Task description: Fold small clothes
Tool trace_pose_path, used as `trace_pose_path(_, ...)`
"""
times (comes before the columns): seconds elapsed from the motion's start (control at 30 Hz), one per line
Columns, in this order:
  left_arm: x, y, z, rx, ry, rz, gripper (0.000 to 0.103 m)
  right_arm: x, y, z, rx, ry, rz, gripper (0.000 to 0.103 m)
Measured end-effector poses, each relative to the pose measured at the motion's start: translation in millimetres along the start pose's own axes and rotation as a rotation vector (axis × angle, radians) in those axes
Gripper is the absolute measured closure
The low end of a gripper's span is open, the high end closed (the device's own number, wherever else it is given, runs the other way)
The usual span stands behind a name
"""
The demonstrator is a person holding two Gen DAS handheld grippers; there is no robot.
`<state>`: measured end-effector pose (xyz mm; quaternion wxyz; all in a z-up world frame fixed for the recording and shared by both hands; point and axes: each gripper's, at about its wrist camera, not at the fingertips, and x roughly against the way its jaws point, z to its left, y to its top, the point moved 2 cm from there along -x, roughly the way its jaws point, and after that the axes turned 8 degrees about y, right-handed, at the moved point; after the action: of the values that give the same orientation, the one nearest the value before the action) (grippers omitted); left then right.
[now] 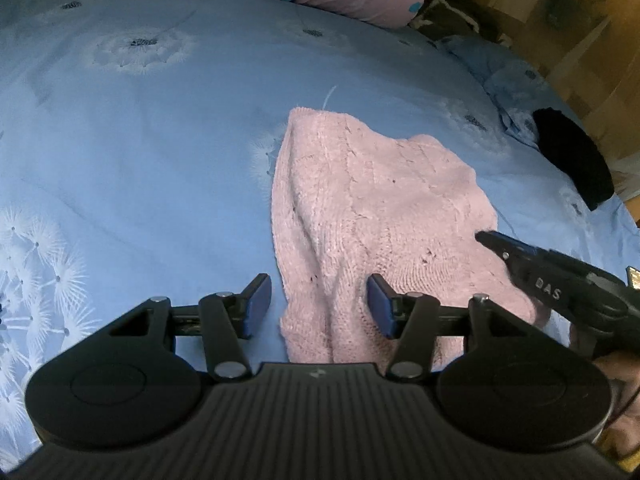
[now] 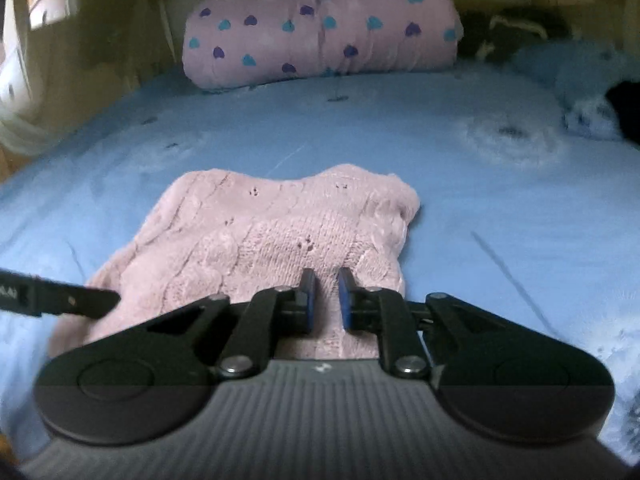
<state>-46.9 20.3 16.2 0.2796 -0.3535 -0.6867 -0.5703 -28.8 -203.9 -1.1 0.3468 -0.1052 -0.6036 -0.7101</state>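
Pointing downward over the bed, the left hand-held gripper is held with its blue-padded jaws standing apart, and the near edge of the pink knitted garment is seen between them without being pressed by either pad. The right hand-held gripper is tilted down at the same garment, its jaws drawn nearly together with a narrow strip of knit showing in the gap; whether the pads actually pinch the fabric cannot be told, and the view is blurred. In the left wrist view the right hand-held gripper is seen reaching in from the right, its black tip lying at the garment's right edge, with part of a hand behind it. The garment is a soft, chunky cable knit with small eyelet holes, lying rumpled just ahead of both hand-held grippers. The bed is covered with a smooth light-blue sheet printed with white dandelion heads. Far ahead, a pink pillow patterned with blue and purple hearts is laid across the bed. A black fuzzy item is seen far to the right, by the bed's edge. White letters reading "DAS" are visible on the right hand-held gripper's body.
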Motion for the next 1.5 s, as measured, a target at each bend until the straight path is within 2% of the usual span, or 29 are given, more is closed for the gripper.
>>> trace_pose_path(0.23,17,-2,-9,-0.017,-0.007,-0.038,0.043,23,-4,11,0.036,-0.048,-0.016,0.088)
trace_pose_path(0.47,42,-10,-35,-0.121,0.052,-0.072,0.042,69,-13,22,0.045,-0.012,-0.069,0.085)
trace_pose_path(0.5,45,-12,-39,-0.137,0.061,-0.077,0.041,75,-15,23,0.046,-0.005,-0.074,0.085)
trace_pose_path(0.57,51,-18,-45,-0.161,0.082,-0.086,0.029,85,-19,25,0.048,0.007,-0.081,0.085)
trace_pose_path(0.6,54,-21,-48,-0.166,0.094,-0.092,0.027,89,-20,26,0.051,0.01,-0.081,0.085)
trace_pose_path(0.63,57,-25,-51,-0.174,0.108,-0.098,0.025,92,-21,27,0.053,0.015,-0.081,0.075)
trace_pose_path(0.67,59,-29,-54,-0.186,0.122,-0.104,0.023,95,-23,27,0.051,0.02,-0.081,0.06)
trace_pose_path(0.73,61,-37,-58,-0.197,0.151,-0.11,0.017,100,-29,29,0.05,0.037,-0.081,0.045)
trace_pose_path(0.93,61,-61,-55,-0.138,0.191,-0.08,0.013,100,-46,34,0.059,0.035,-0.04,0.042)
trace_pose_path(1.0,59,-67,-52,-0.118,0.207,-0.064,0.011,100,-51,36,0.061,0.032,-0.037,0.039)
trace_pose_path(1.07,55,-71,-52,-0.11,0.235,-0.057,0.009,100,-54,36,0.063,0.026,-0.036,0.031)
trace_pose_path(1.2,44,-79,-57,-0.114,0.292,-0.036,0.006,97,-59,33,0.06,0.011,-0.027,0.031)
trace_pose_path(1.5,21,-90,-67,-0.123,0.33,0.019,0.004,84,-72,24,0.038,-0.024,0.014,0.031)
